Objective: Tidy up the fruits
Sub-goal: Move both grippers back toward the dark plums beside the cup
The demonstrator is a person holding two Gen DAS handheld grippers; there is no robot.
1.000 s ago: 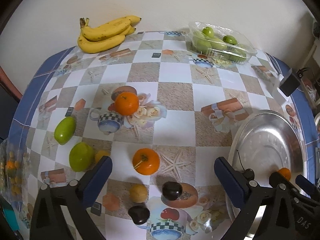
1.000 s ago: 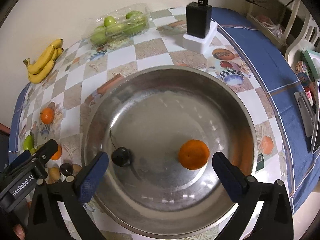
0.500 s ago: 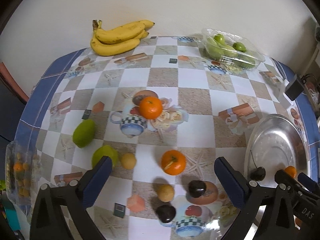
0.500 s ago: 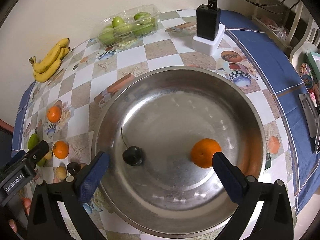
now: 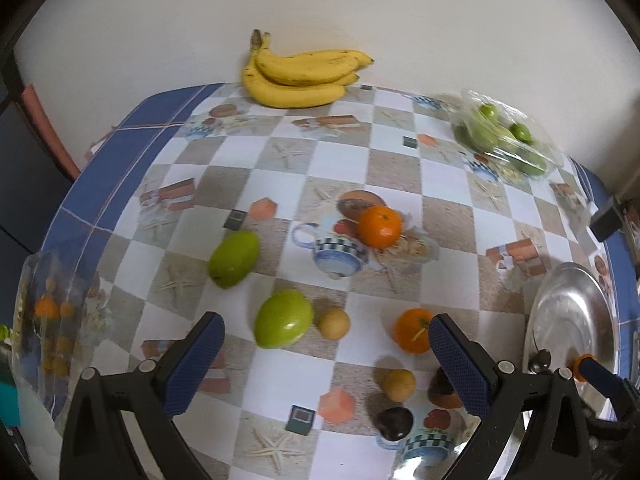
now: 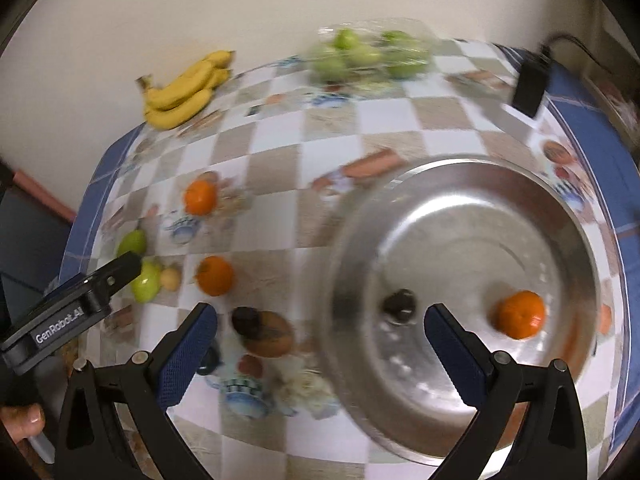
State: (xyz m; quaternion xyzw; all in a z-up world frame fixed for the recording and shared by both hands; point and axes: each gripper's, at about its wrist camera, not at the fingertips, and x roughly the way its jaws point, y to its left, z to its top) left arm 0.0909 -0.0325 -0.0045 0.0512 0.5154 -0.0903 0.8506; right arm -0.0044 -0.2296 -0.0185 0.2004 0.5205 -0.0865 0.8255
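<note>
Both cameras have swung to the left since half a second ago: the bowl [image 6: 460, 240], which filled the right wrist view, now sits to its right, and loose fruit has come into the middle of the left wrist view. The left hand-held gripper [image 5: 326, 360] hangs above the bench [image 5: 332, 168] with its jaws spread wide and nothing between them; just ahead of it lie a green fruit [image 5: 284, 324], a small tan fruit [image 5: 334, 323] touching it, and an orange [image 5: 414, 330] beside its right finger. A second green fruit [image 5: 234, 254] and another orange [image 5: 379, 227] lie farther out, bananas [image 5: 300, 76] by the wall, and a clear tray of green fruit [image 5: 504, 140] at the far right. The right hand-held gripper [image 6: 320, 344] is also wide open and holds nothing, hovering over the bowl's left rim. Inside the bowl rest an orange [image 6: 520, 314] and a dark fruit [image 6: 398, 306], apart from each other. A dark fruit [image 6: 246, 320] lies on the bench left of the bowl. A black charger [image 6: 530, 86] stands at the far edge.
</note>
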